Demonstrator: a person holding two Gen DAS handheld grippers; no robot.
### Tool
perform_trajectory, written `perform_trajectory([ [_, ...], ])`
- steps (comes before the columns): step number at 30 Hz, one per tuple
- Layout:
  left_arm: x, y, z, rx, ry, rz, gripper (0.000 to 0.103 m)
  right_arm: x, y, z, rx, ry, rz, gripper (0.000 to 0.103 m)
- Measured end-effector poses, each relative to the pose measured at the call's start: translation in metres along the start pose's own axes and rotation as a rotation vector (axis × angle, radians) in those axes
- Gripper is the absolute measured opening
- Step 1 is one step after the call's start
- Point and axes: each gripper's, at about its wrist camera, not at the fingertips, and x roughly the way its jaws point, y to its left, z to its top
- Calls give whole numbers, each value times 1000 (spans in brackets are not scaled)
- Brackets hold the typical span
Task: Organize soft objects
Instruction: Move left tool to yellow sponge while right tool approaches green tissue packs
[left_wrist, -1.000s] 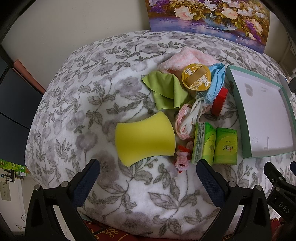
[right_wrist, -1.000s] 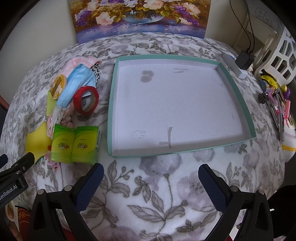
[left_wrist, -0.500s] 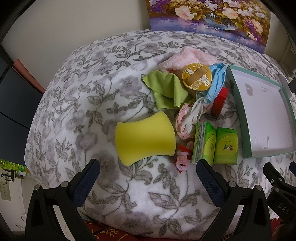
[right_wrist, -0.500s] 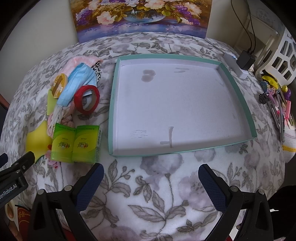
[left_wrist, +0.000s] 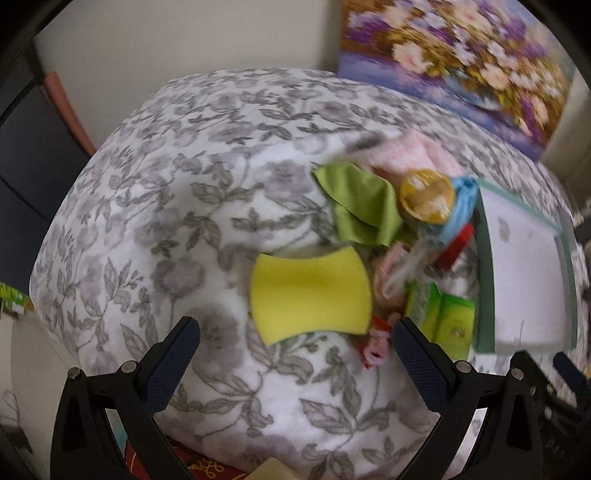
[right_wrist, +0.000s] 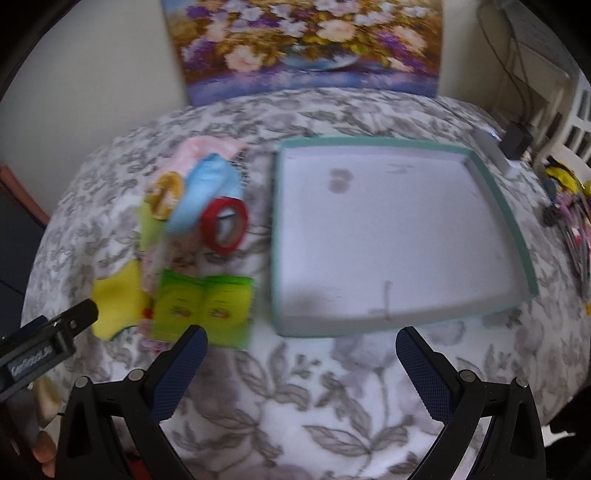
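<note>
Both views had gone blurred and shifted since half a second before: the tray (right_wrist: 402, 240) stood empty on the flowered worktop (left_wrist: 207, 206), and the soft things lay heaped just left of it. The left tool (left_wrist: 295, 354), wide open and holding nothing, had closed in on the yellow sponge (left_wrist: 310, 291). The right tool (right_wrist: 301, 363), equally open and empty, had swung toward the green tissue packs (right_wrist: 205, 308), so sorting was probably just starting.

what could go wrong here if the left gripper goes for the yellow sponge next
1. The sponge lies right beside a small pink-and-red item, so the open left hand-held gripper could catch both.
2. The pile is crowded: green cloth, green packets and red tape roll could get dragged across the blanket.
3. Both views are blurred, so aim may be off and the tray rim bumped.
</note>
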Motion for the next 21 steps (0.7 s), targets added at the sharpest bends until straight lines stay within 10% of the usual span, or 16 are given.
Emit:
perform_trajectory([
  [10, 28, 29, 12, -151, 63, -69, 103, 26, 45, 13, -45, 73, 102, 103],
  [21, 58, 5, 26, -50, 136, -56, 103, 39, 48, 20, -28, 110, 88, 103],
])
